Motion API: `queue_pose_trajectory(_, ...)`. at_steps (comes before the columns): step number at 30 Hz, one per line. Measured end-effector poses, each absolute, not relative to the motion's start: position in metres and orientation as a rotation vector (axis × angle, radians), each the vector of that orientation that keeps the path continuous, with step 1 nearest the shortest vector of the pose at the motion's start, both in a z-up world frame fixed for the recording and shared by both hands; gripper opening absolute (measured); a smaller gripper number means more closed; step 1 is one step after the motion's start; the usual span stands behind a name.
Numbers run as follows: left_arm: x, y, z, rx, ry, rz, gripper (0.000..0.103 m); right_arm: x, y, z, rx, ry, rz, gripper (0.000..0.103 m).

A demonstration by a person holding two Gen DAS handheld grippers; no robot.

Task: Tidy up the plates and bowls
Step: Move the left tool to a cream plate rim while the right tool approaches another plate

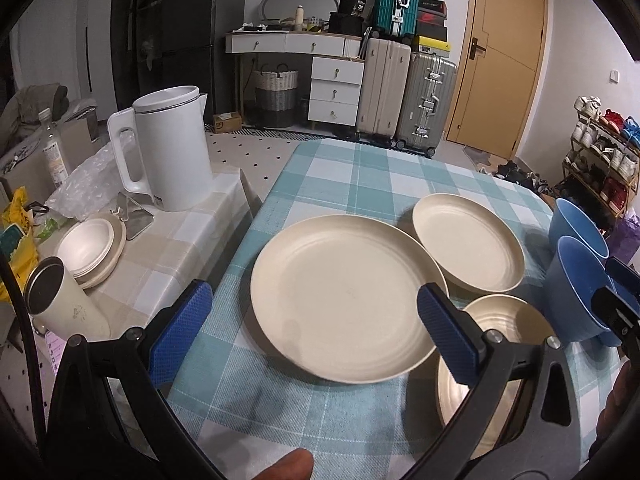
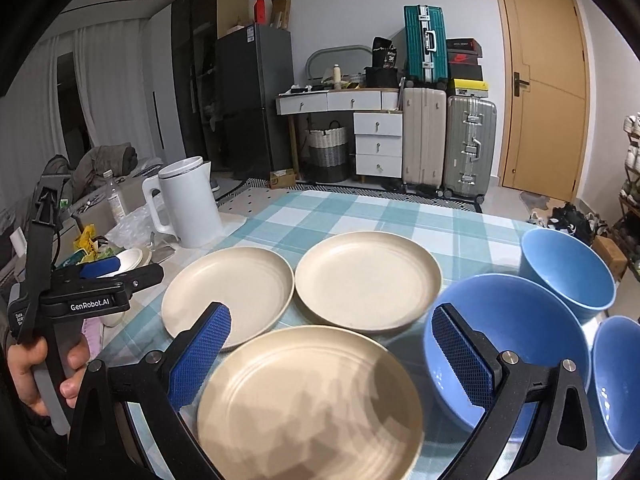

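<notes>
From the left wrist, we hover our left gripper (image 1: pixel 312 320), jaws spread wide and empty, over the largest cream plate (image 1: pixel 340 300) on the checked table (image 1: pixel 360 176); a second plate (image 1: pixel 468 248) lies just beyond it, nothing stacked yet. From the right wrist, our right gripper (image 2: pixel 332 348) likewise hangs released above the nearest plate (image 2: pixel 308 404), with three blue bowls (image 2: pixel 516 344) crowded at its right. We judge the dishes are laid out singly so each rim can be reached for stacking.
</notes>
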State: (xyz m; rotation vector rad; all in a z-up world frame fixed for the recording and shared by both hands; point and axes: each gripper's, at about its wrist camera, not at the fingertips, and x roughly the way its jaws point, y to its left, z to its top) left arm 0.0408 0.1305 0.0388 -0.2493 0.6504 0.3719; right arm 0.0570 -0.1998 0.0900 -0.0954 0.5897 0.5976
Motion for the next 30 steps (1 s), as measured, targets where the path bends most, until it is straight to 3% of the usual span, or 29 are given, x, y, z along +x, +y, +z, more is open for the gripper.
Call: queue_pose_trajectory(30,0.077,0.181,-0.008,-0.345,0.756,0.382,0.102,0.112,-0.121,0.068,-0.136,0.711,0.630,0.103)
